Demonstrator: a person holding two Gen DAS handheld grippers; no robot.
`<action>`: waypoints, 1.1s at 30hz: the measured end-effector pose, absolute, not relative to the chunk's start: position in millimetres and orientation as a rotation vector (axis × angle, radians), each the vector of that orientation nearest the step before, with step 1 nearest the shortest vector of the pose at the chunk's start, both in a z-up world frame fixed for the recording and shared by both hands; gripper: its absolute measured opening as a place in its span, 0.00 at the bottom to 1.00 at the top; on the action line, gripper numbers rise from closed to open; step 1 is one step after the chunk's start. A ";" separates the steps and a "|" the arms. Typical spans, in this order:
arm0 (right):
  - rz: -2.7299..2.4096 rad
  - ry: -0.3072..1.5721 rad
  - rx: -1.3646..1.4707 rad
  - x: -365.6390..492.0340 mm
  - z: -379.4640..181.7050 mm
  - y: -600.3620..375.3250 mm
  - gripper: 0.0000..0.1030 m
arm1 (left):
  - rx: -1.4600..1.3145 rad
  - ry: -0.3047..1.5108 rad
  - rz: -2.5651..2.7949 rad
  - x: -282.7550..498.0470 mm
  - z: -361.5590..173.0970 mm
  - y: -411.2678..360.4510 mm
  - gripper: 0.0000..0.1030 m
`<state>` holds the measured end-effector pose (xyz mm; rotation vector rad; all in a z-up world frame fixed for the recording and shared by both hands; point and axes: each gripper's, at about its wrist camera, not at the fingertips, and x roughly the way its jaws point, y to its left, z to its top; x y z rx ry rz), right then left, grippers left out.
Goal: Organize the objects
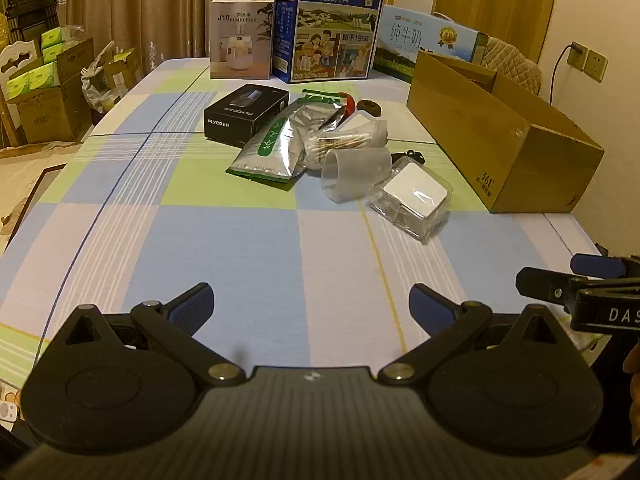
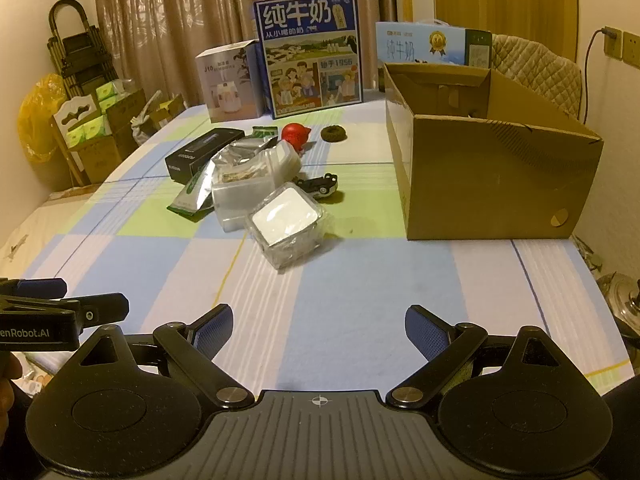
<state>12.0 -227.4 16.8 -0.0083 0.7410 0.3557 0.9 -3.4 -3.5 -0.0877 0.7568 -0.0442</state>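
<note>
A heap of small objects lies mid-table: a black FLYCO box (image 1: 246, 114), a silver and green foil pouch (image 1: 276, 144), a frosted plastic cup (image 1: 354, 174) on its side, a clear case with a white pad (image 1: 414, 196) (image 2: 286, 224), a red figure (image 2: 295, 135), a dark ring (image 2: 334, 134) and a toy car (image 2: 322, 186). An open cardboard box (image 2: 492, 172) (image 1: 500, 140) stands to the right of the heap. My left gripper (image 1: 310, 308) hovers open over the near tablecloth, nothing between its fingers. My right gripper (image 2: 319, 330) is likewise open, well short of the heap.
Along the table's far edge stand a white humidifier box (image 1: 242, 38), a tall blue milk carton (image 1: 330, 24) and a pale blue carton (image 1: 428, 40). Cardboard boxes of green packs (image 1: 44, 80) sit on the floor at left. A padded chair (image 2: 536, 72) is behind the cardboard box.
</note>
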 end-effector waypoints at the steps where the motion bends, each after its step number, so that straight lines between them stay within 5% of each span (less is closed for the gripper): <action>1: 0.356 0.740 -0.008 11.9 16.8 -227.5 0.88 | -0.089 0.756 -0.045 0.9 -3.5 -3.2 0.99; 33: 0.360 0.739 -0.013 11.9 16.0 -226.7 0.88 | -0.097 0.751 -0.031 0.3 -2.2 -1.3 0.99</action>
